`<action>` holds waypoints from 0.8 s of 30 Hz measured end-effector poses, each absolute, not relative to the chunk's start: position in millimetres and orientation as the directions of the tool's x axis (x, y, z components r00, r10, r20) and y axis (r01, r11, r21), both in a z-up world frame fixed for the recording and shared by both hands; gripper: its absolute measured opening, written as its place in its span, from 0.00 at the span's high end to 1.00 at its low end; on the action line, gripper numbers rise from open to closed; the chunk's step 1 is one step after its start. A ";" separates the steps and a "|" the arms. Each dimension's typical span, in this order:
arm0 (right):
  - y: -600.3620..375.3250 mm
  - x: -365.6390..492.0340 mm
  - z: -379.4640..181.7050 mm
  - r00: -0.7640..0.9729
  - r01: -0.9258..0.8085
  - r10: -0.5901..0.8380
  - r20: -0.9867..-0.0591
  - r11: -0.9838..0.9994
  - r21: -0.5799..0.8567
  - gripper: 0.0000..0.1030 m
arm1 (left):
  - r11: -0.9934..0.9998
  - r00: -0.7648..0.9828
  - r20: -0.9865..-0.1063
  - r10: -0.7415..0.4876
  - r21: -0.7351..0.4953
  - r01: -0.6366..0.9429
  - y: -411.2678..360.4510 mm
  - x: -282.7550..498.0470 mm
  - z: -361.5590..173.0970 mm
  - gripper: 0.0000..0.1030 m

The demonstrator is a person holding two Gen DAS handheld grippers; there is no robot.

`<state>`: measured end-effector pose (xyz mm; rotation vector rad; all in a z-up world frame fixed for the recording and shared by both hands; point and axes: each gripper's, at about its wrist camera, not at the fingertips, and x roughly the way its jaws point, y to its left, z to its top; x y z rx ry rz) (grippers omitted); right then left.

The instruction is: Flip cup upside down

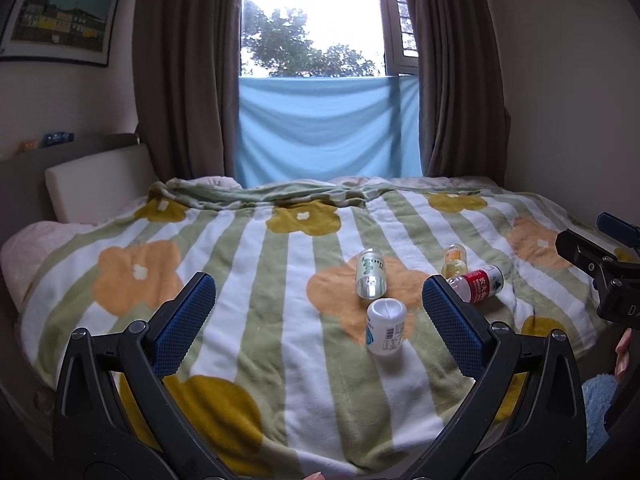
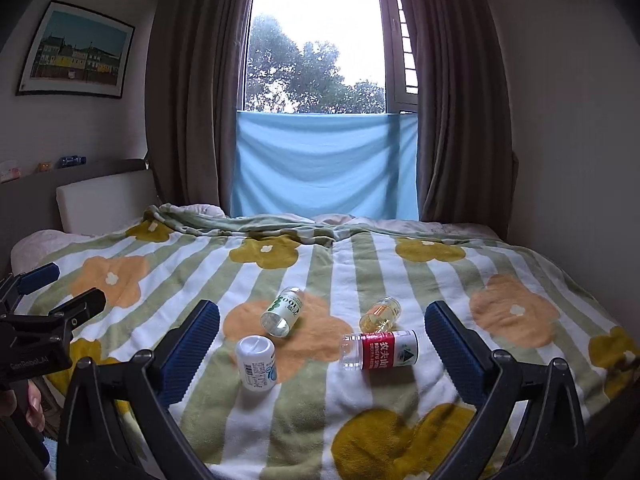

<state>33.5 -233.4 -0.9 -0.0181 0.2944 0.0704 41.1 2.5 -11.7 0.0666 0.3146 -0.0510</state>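
Four cut-bottle cups rest on the flowered blanket (image 1: pixel 248 272). A white cup (image 1: pixel 386 326) (image 2: pixel 256 362) stands with its closed end up. A clear green-labelled cup (image 1: pixel 371 276) (image 2: pixel 285 312) lies on its side, its open end towards me. A red-labelled cup (image 1: pixel 480 284) (image 2: pixel 380 350) and a small yellow cup (image 1: pixel 455 262) (image 2: pixel 380 314) also lie on their sides. My left gripper (image 1: pixel 319 284) is open above the blanket, with the white cup just below the gap between its fingers. My right gripper (image 2: pixel 323 310) is open and holds nothing; the cups lie ahead between its fingers.
The bed's padded headboard (image 1: pixel 96 184) is at the left, and brown curtains (image 1: pixel 184 80) with a blue cloth (image 1: pixel 328 128) hang behind. A hand (image 2: pixel 32 404) holds the left gripper's handle. The blanket reaches the bed's near edge.
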 end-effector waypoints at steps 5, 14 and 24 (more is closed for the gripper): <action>-241.6 11.3 -5.2 0.964 -0.034 0.036 -0.264 0.999 0.014 0.00 | 0.999 0.961 -0.276 -0.002 0.046 0.016 -2.0 12.5 -11.3 0.00; -240.1 -6.5 -2.7 0.977 -0.001 -0.007 -0.212 0.999 -0.037 0.00 | 0.999 0.968 -0.252 -0.013 0.036 0.023 -9.8 -2.4 -11.7 0.00; -238.5 -7.8 -2.8 0.976 0.007 -0.016 -0.217 0.999 -0.041 0.00 | 0.999 0.967 -0.254 -0.005 0.034 0.015 -11.7 -6.3 -12.8 0.00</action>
